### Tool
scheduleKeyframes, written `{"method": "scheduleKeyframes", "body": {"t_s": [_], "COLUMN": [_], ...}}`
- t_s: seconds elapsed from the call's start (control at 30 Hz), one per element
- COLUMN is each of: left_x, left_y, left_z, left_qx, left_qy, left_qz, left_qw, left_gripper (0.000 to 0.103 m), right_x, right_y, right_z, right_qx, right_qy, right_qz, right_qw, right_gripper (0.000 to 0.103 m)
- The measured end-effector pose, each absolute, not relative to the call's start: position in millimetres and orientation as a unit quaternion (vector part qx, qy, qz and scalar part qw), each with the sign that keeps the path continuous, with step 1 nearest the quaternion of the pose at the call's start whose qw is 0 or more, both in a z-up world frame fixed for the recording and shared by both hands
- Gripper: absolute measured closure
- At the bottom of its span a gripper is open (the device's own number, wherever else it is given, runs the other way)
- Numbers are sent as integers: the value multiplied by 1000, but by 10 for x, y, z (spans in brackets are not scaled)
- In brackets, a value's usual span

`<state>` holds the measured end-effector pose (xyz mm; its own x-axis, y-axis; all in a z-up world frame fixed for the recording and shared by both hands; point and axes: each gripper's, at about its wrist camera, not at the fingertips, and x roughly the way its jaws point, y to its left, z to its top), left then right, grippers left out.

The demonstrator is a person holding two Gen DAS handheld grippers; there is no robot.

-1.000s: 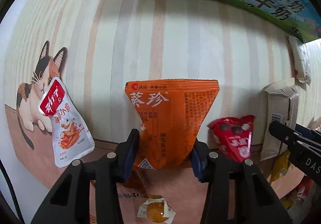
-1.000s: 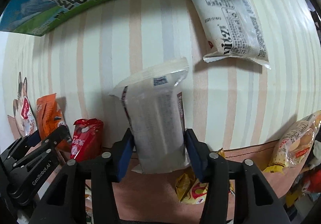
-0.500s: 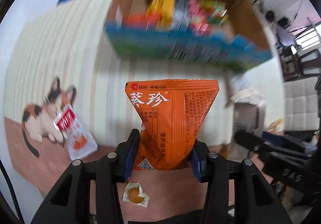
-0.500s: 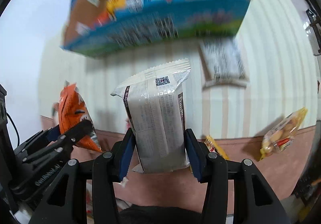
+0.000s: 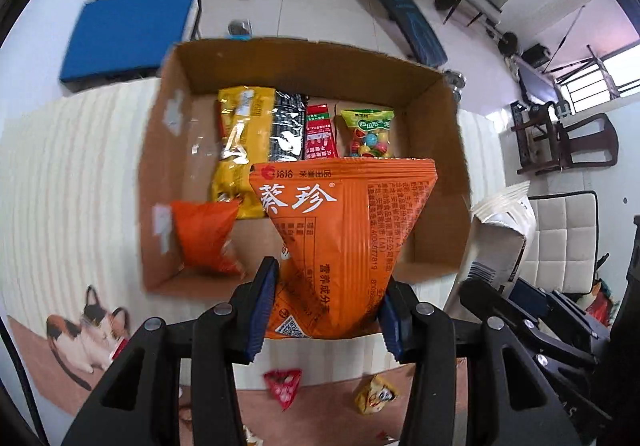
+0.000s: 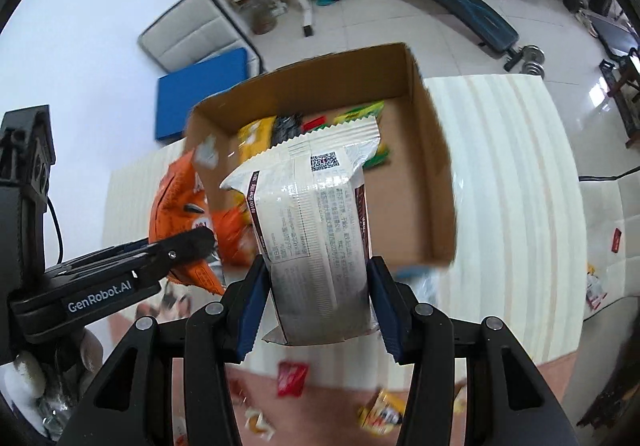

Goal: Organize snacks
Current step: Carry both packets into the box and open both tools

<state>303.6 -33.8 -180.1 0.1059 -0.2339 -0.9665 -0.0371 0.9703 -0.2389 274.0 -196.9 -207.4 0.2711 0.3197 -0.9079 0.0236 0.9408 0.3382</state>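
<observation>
Over one cardboard box [image 5: 436, 150], left tongs [image 5: 326, 310] gripping orange packet [image 5: 344, 242], right tongs [image 6: 318, 306] gripping white packet [image 6: 316, 234].

The orange packet [image 5: 344, 242] covers the box's [image 5: 288, 58] floor toward 5 o'clock and the lower ends of the red sachet [image 5: 319, 132] and the candy bag [image 5: 370, 132]. A second orange pouch [image 5: 204, 238] at 8 o'clock in the box is smeared by blur. In the right wrist view the white packet [image 6: 316, 238] hides most of the box's contents; only the tips of wrappers show above it. Its print is too small to read. Small wrappers on the table [image 6: 500, 174] at 6 o'clock are blurred: a red one [image 6: 292, 378] and a yellow one [image 6: 380, 414]. The table's cat picture [image 5: 86, 330] is partly behind the left fingers [image 5: 260, 306].
</observation>
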Motion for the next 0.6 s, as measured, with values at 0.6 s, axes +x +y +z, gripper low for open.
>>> {"method": "scheduleKeyframes", "body": {"t_s": [0.6], "left_x": [3619], "left_y": [-665], "left_z": [-3022], "left_qx": [-81], "left_qy": [753], "left_qz": [-63], "left_qw": [650], "left_gripper": [58], "right_x": [3575], "right_y": [-2151], "right_z": [-3184], "right_qx": [126], "right_qy": [677], "right_qz": [44], "right_qw": [724], "right_gripper": [48]}}
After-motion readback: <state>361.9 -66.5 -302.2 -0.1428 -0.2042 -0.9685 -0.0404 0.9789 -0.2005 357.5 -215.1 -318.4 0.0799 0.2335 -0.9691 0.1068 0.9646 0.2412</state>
